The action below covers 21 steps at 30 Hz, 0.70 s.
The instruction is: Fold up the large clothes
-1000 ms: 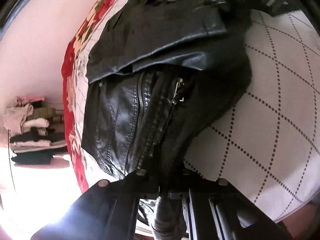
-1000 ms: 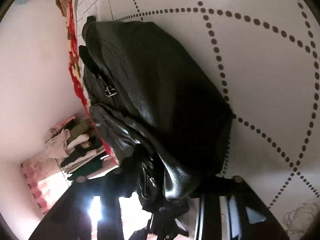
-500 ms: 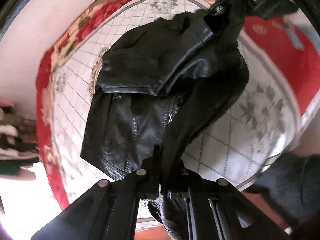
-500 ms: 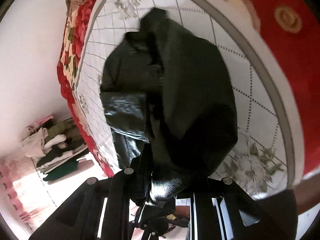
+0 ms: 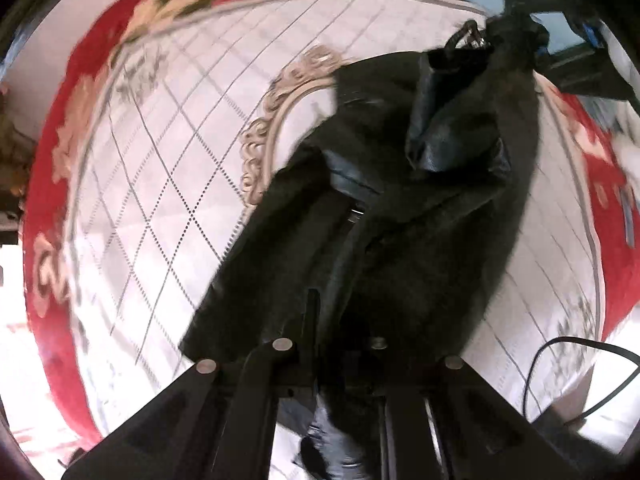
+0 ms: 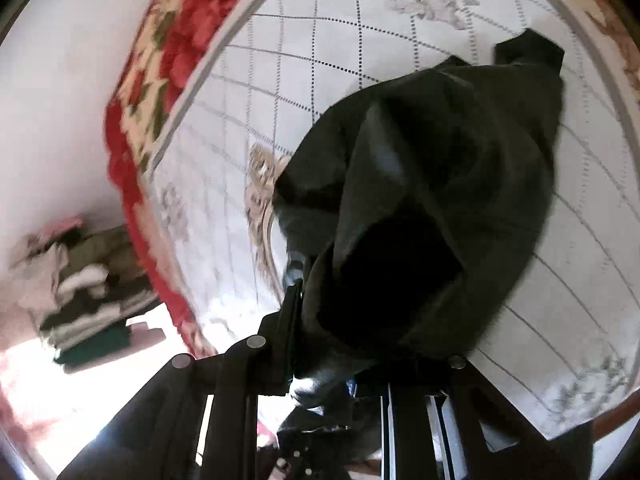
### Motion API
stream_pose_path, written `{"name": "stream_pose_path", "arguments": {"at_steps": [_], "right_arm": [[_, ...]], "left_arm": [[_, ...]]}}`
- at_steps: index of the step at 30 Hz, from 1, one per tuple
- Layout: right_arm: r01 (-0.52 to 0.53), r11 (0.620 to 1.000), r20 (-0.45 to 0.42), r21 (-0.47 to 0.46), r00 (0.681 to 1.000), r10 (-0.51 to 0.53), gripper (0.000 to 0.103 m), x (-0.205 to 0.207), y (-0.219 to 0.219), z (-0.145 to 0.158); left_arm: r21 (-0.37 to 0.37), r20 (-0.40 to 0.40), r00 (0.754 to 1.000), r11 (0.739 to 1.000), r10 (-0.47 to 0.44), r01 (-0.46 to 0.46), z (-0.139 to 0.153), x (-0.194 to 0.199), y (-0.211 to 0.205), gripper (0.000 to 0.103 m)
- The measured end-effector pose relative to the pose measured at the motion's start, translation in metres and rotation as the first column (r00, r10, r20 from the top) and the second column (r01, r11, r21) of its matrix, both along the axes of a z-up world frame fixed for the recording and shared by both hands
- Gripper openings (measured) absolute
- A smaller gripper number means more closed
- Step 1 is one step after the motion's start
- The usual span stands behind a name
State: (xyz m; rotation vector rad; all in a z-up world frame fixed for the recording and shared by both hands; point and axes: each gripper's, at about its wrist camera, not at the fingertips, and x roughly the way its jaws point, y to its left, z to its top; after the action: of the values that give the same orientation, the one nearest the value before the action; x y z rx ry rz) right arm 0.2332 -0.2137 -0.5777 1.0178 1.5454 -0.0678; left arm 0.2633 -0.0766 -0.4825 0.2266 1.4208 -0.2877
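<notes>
Both tools, left (image 5: 340, 344) and right (image 6: 332, 364), still clamp the black jacket (image 5: 400, 208), now lifted higher above the bedspread (image 5: 160, 184).

home bedroom: bed with white quilted bedspread (image 5: 168, 200), red floral border, ornate oval medallion in the middle; plain pale wall (image 6: 60, 80) on the left; stack of folded clothes (image 6: 88, 292) beside the bed, near left; sunlit floor below it

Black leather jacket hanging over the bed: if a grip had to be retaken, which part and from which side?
The black leather jacket hangs bunched from the left gripper and right gripper. Probably best re-pinch its doubled upper edge from above: the lower part dangles loose.
</notes>
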Motion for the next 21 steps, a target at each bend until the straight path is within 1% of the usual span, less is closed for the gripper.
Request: {"name": "stream_pose_path", "arguments": {"at_steps": [2, 3, 4, 6, 7, 8, 9, 10, 11, 12, 14, 15, 16, 17, 18, 19, 20, 21], "right_arm": [[-0.015, 1.0, -0.02, -0.022, 1.0, 0.015, 0.021, 0.02, 0.012, -0.019], [-0.008, 0.999, -0.03, -0.031, 1.0, 0.007, 0.022, 0.029, 0.016, -0.029], [-0.02, 0.999, -0.036, -0.031, 0.999, 0.019, 0.025, 0.038, 0.021, -0.039], [-0.015, 1.0, -0.046, -0.005, 0.999, 0.014, 0.036, 0.052, 0.027, -0.056], [-0.011, 1.0, -0.042, 0.024, 0.999, 0.011, 0.045, 0.057, 0.03, -0.064], [-0.016, 0.999, -0.038, 0.05, 0.999, 0.018, 0.052, 0.062, 0.032, -0.071], [-0.026, 0.996, -0.029, 0.084, 0.999, 0.029, 0.055, 0.066, 0.034, -0.075], [-0.037, 0.993, -0.013, 0.109, 0.999, 0.039, 0.06, 0.069, 0.036, -0.076], [-0.045, 0.991, 0.01, 0.124, 0.999, 0.045, 0.061, 0.07, 0.036, -0.072], [-0.057, 0.988, 0.046, 0.14, 0.998, 0.051, 0.061, 0.072, 0.035, -0.065], [-0.078, 0.983, 0.127, 0.165, 0.99, 0.057, 0.061, 0.069, 0.031, -0.045], [-0.08, 0.986, 0.155, 0.148, 0.986, 0.057, 0.061, 0.063, 0.028, -0.034], [-0.093, 0.99, 0.176, 0.105, 0.982, 0.073, 0.061, 0.057, 0.027, -0.023], [-0.111, 0.992, 0.175, 0.059, 0.979, 0.099, 0.061, 0.052, 0.028, -0.018], [-0.151, 0.988, 0.143, -0.02, 0.978, 0.152, 0.059, 0.047, 0.033, -0.016], [-0.186, 0.981, 0.104, -0.06, 0.976, 0.192, 0.04, 0.045, 0.038, -0.019], [-0.223, 0.97, 0.056, -0.095, 0.972, 0.229, 0.012, 0.043, 0.047, -0.029], [-0.228, 0.969, 0.048, -0.091, 0.971, 0.233, 0.011, 0.044, 0.053, -0.038]], "left_arm": [[-0.033, -0.03, 0.999, 0.999, 0.031, -0.032, -0.02, 0.022, 0.017, 0.009], [-0.054, -0.062, 0.997, 0.997, 0.055, -0.058, -0.032, 0.033, 0.026, 0.009], [-0.079, -0.091, 0.993, 0.994, 0.073, -0.08, -0.042, 0.043, 0.034, 0.01], [-0.136, -0.133, 0.986, 0.983, 0.103, -0.121, -0.053, 0.055, 0.045, 0.016], [-0.161, -0.148, 0.981, 0.975, 0.129, -0.153, -0.056, 0.061, 0.053, 0.019], [-0.196, -0.17, 0.973, 0.962, 0.158, -0.191, -0.058, 0.065, 0.062, 0.025], [-0.228, -0.183, 0.966, 0.948, 0.184, -0.223, -0.057, 0.068, 0.07, 0.036], [-0.251, -0.186, 0.958, 0.932, 0.219, -0.262, -0.054, 0.071, 0.08, 0.044], [-0.262, -0.184, 0.954, 0.924, 0.236, -0.279, -0.05, 0.071, 0.086, 0.064], [-0.274, -0.18, 0.951, 0.915, 0.252, -0.294, -0.045, 0.071, 0.092, 0.077], [-0.284, -0.159, 0.945, 0.904, 0.284, -0.319, -0.033, 0.069, 0.102, 0.081], [-0.283, -0.15, 0.943, 0.901, 0.298, -0.33, -0.027, 0.067, 0.105, 0.085], [-0.281, -0.144, 0.941, 0.899, 0.306, -0.336, -0.024, 0.066, 0.107, 0.087], [-0.272, -0.13, 0.939, 0.9, 0.317, -0.341, -0.019, 0.065, 0.108, 0.092], [-0.259, -0.113, 0.939, 0.903, 0.323, -0.342, -0.015, 0.064, 0.105, 0.094], [-0.251, -0.101, 0.94, 0.906, 0.325, -0.34, -0.013, 0.065, 0.103, 0.095], [-0.246, -0.086, 0.941, 0.909, 0.327, -0.338, -0.011, 0.064, 0.098, 0.095], [-0.245, -0.078, 0.943, 0.91, 0.324, -0.333, -0.012, 0.064, 0.094, 0.095]]}}
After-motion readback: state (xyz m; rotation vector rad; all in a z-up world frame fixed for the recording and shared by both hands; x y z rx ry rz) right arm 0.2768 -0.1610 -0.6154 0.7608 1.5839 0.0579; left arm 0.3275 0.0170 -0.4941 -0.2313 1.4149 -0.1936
